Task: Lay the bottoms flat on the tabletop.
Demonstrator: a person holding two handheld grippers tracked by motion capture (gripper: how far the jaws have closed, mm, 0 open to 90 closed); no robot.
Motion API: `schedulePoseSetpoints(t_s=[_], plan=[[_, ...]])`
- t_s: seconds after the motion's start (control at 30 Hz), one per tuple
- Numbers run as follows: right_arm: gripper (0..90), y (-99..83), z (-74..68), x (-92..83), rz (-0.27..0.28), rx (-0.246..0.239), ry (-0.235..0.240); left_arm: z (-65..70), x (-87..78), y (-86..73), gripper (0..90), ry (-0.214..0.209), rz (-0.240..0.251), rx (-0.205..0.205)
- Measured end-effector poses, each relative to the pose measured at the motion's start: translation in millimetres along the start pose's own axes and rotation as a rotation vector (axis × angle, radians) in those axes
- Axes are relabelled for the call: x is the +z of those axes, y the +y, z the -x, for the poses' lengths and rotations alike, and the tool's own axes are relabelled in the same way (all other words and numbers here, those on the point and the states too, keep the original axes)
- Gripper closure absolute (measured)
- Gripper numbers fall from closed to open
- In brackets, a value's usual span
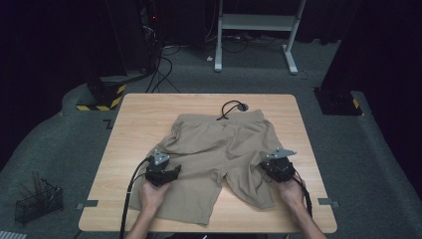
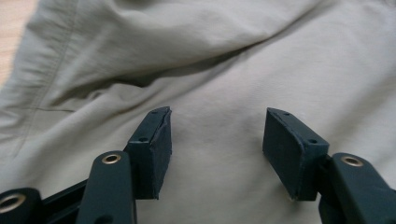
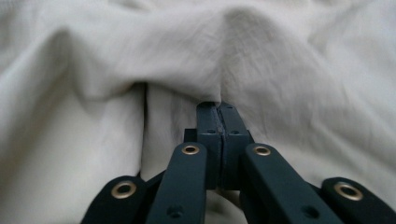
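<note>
A pair of beige shorts [image 1: 219, 149] lies spread on the wooden table [image 1: 144, 114], waistband at the far side and legs toward me. My left gripper [image 1: 168, 173] rests over the left leg. In the left gripper view the left gripper [image 2: 217, 137] is open, with flat cloth [image 2: 219, 84] under the gap and nothing between the pads. My right gripper [image 1: 274, 168] is at the right leg's outer edge. In the right gripper view the right gripper [image 3: 218, 109] has its jaws pressed together, and a raised fold of the cloth [image 3: 187, 60] gathers at their tips.
A black cord [image 1: 230, 106] loops out of a grommet hole near the table's far edge, just above the waistband. On the floor at the left stands a wire basket [image 1: 37, 201]. A white desk frame [image 1: 259, 30] stands behind the table.
</note>
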State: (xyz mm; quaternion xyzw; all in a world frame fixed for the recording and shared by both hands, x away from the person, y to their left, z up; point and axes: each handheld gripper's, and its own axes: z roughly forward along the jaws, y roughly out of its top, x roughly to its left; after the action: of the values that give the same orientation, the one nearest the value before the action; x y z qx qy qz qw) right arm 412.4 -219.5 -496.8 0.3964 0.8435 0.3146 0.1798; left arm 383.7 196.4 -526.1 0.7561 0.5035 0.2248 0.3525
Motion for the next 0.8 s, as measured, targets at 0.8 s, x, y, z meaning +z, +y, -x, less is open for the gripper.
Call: schedulePoseSetpoints(t_s=[0.8], plan=[[86.3,91.4,-6.4,92.2,-0.09,-0.015,0.015,-18.0,15.7,13.6,38.5,0.074,-0.011,-0.037]])
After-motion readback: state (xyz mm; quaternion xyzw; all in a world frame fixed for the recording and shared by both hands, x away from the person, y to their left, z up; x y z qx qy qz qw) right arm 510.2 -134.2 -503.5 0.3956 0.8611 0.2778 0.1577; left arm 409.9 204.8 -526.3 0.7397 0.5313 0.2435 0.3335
